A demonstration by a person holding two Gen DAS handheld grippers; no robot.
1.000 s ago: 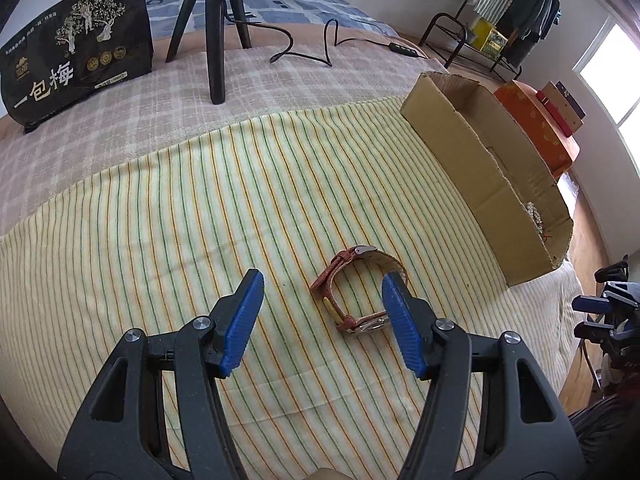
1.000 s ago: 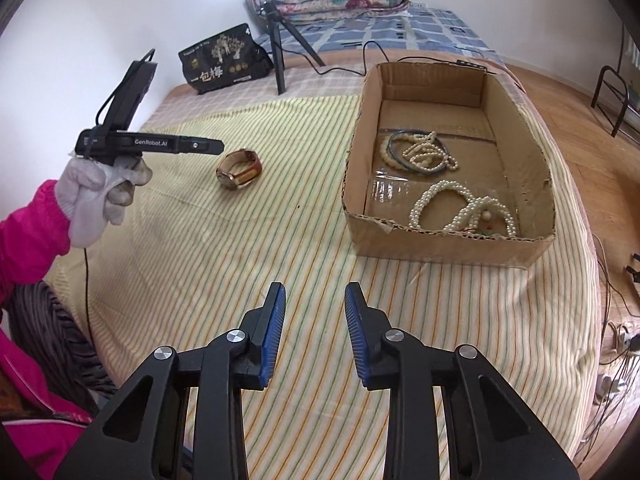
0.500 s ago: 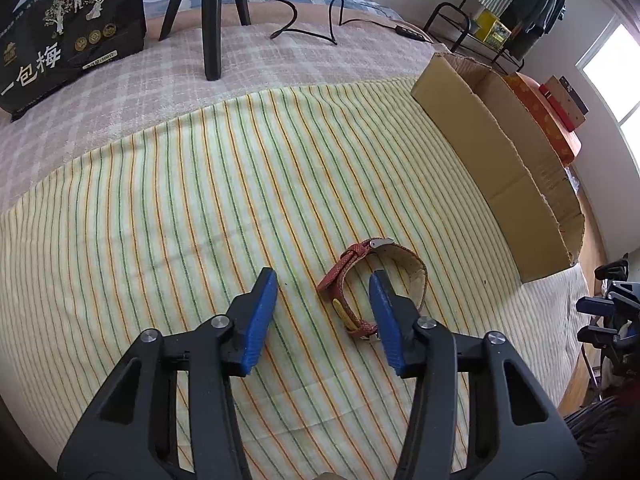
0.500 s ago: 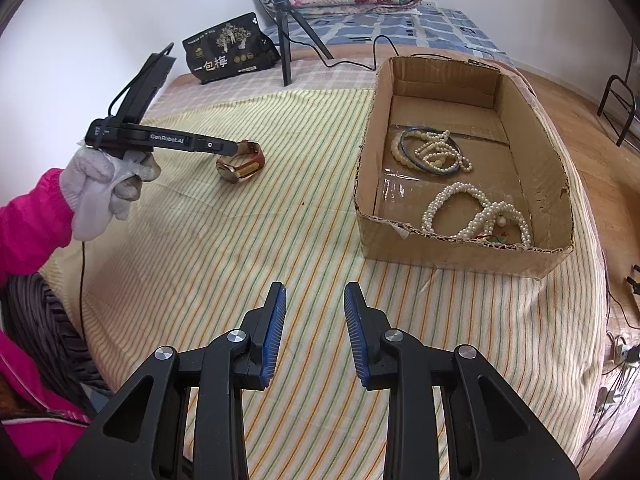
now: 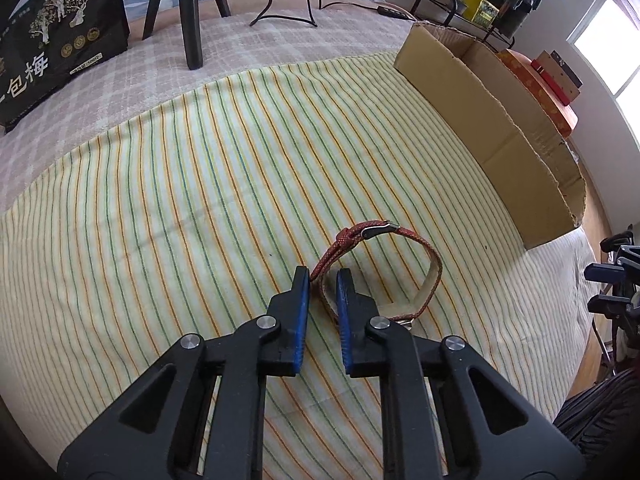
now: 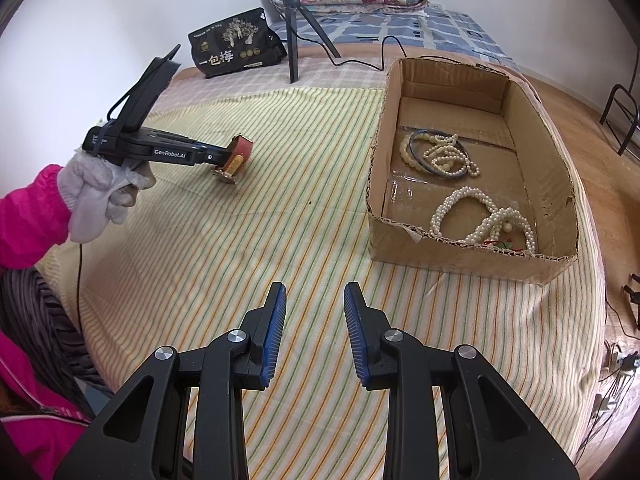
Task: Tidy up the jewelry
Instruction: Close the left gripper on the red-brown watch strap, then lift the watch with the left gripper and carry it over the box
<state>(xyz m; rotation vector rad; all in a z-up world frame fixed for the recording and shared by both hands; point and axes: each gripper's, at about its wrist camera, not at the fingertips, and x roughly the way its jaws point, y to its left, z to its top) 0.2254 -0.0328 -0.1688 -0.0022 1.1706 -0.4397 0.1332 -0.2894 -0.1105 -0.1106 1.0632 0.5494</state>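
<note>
A red-strapped watch (image 5: 384,264) stands on the striped cloth (image 5: 200,200). My left gripper (image 5: 323,278) is shut on the near side of its strap; the right wrist view shows it (image 6: 224,156) pinching the watch (image 6: 236,160), which tilts up on the cloth. My right gripper (image 6: 315,298) is open and empty, low over the cloth in front of the cardboard box (image 6: 472,256). The box holds pearl necklaces (image 6: 480,220) and a dark bangle with beads (image 6: 438,154).
The cardboard box also shows at the right in the left wrist view (image 5: 492,128). A black tripod (image 5: 188,8), a black snack bag (image 5: 52,36) and a cable (image 5: 288,4) lie at the far side of the bed. The bed edge drops off right of the box.
My left gripper moved forward and closed its jaws onto the watch strap, and the watch tipped up on its side. My right gripper stayed open and drifted slightly.
</note>
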